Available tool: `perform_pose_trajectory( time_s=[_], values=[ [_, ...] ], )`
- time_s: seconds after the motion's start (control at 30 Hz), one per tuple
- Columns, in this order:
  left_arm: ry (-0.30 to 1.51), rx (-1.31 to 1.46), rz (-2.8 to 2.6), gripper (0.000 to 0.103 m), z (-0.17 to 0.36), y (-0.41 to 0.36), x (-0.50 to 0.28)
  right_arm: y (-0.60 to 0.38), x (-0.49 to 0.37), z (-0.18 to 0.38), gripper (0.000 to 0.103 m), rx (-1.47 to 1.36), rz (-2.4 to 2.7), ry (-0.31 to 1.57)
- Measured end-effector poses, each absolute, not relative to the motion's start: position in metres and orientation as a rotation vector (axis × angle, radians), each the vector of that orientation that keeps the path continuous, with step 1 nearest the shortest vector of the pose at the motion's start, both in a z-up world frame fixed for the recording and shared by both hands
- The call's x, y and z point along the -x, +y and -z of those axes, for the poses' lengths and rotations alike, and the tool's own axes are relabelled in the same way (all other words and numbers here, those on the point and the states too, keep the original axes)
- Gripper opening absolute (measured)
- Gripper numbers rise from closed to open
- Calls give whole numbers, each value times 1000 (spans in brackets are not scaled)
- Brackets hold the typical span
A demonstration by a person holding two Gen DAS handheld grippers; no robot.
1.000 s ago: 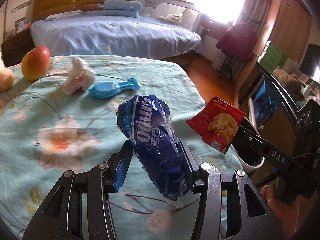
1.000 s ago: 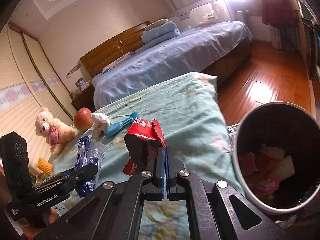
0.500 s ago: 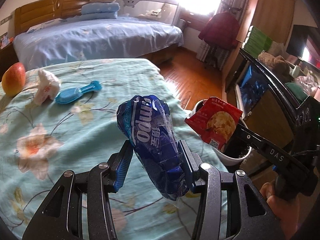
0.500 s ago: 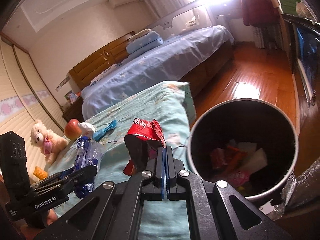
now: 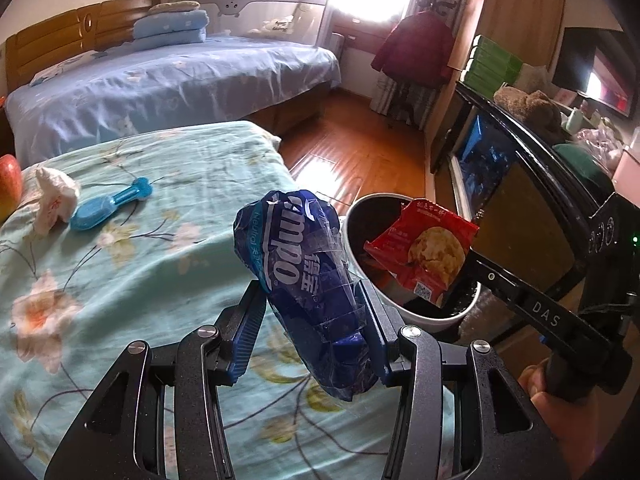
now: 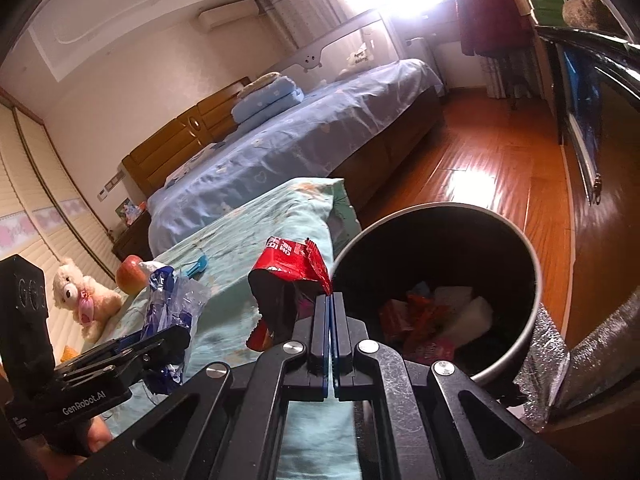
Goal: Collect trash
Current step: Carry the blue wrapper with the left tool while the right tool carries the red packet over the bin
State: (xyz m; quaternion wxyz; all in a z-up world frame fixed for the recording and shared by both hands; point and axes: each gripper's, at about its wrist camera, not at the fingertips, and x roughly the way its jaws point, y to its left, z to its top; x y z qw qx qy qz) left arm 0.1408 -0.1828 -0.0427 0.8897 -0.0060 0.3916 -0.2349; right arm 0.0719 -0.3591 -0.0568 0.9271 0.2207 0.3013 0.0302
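Left wrist view: left gripper (image 5: 316, 334) at lower centre, jaws part-way apart and clamped on a crumpled blue tissue pack (image 5: 308, 280), standing tilted up out of the pads. Right of it, at mid-right of the frame, red snack wrapper (image 5: 424, 258) pinched by the right gripper (image 5: 460, 280) and hanging over the mouth of the trash bin (image 5: 432, 322).

Right wrist view: right gripper (image 6: 330, 320) at lower centre, jaws fully together on one torn corner of the red snack wrapper (image 6: 290, 280), the rest flopping toward the left. Trash bin (image 6: 516, 240) at centre right, wide open, already holding scraps.

Both pieces judged very light and limp: thin film, crushable, slick on the printed face, nothing fragile. Pack best held across its bunched middle, as now; wrapper by a folded edge rather than a single torn flap, likely to slip or tear. Probably slow to drop, apt to cling to the pads or drift onto the floral bedcover (image 5: 132, 264).

Left on the cover at upper left: crumpled tissue (image 5: 56, 200), blue plastic scoop (image 5: 108, 204), apple (image 5: 9, 184).
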Motion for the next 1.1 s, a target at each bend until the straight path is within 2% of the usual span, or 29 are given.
perform_pose_trajectory(
  time_s=[1.1],
  values=[
    [833,-41,569,46,45,-243,-148,-402,-66,70,0,-449,74,618]
  ],
)
